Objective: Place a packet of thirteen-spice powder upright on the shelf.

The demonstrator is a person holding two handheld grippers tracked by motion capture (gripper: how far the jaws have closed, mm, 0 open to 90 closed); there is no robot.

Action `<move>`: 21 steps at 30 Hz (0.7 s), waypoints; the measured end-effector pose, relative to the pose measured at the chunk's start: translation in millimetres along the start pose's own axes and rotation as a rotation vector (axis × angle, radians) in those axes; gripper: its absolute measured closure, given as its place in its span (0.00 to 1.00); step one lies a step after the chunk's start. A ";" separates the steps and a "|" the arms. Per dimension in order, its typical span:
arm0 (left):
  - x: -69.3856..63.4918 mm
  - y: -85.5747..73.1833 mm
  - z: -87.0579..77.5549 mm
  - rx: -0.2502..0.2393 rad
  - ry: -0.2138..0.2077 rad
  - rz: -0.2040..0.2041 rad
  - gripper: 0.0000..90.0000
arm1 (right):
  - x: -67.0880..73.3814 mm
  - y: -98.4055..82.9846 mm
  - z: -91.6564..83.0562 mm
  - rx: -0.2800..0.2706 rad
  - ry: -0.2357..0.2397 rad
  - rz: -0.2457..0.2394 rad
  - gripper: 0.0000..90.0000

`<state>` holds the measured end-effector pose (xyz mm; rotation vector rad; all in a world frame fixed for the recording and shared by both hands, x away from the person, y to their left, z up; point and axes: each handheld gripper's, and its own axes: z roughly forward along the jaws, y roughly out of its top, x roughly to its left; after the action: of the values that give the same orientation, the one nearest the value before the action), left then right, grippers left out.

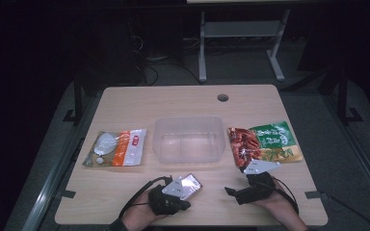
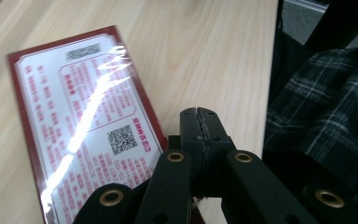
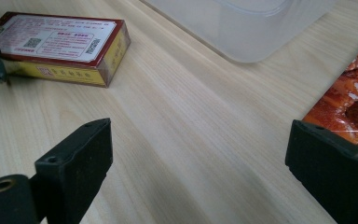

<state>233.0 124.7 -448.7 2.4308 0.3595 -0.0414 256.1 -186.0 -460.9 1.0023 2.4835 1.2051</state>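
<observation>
**Box pickup: grip notes**

Since the box (image 3: 58, 44) looks like light, stiff card under slick film, grab across its long sides. It lies flat on table (image 1: 125, 192), near edge, beside left gripper (image 2: 199, 114), jaws shut, empty. Right gripper (image 3: 200, 163) wide open, empty.

The high view is dim, the room around the lit desk (image 1: 125, 103) nearly black. Glare streaks the wrapped box (image 2: 81, 135); nearby jaws look soft, perhaps out of focus.
</observation>
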 end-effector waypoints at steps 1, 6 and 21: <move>0.7 -1.0 -1.1 0.002 0.007 -0.003 1.00 | -0.1 0.0 0.0 0.000 0.000 0.001 0.08; 7.6 -7.5 -8.8 0.016 0.034 -0.007 1.00 | 0.0 -0.1 0.0 0.003 0.000 0.007 0.08; 23.0 -26.8 -28.7 0.046 0.102 -0.037 1.00 | -0.1 -0.3 0.9 0.010 -0.003 0.006 0.08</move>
<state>246.1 168.2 -445.9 2.4771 0.4539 0.0588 256.5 -185.7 -461.7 1.0140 2.4885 1.1938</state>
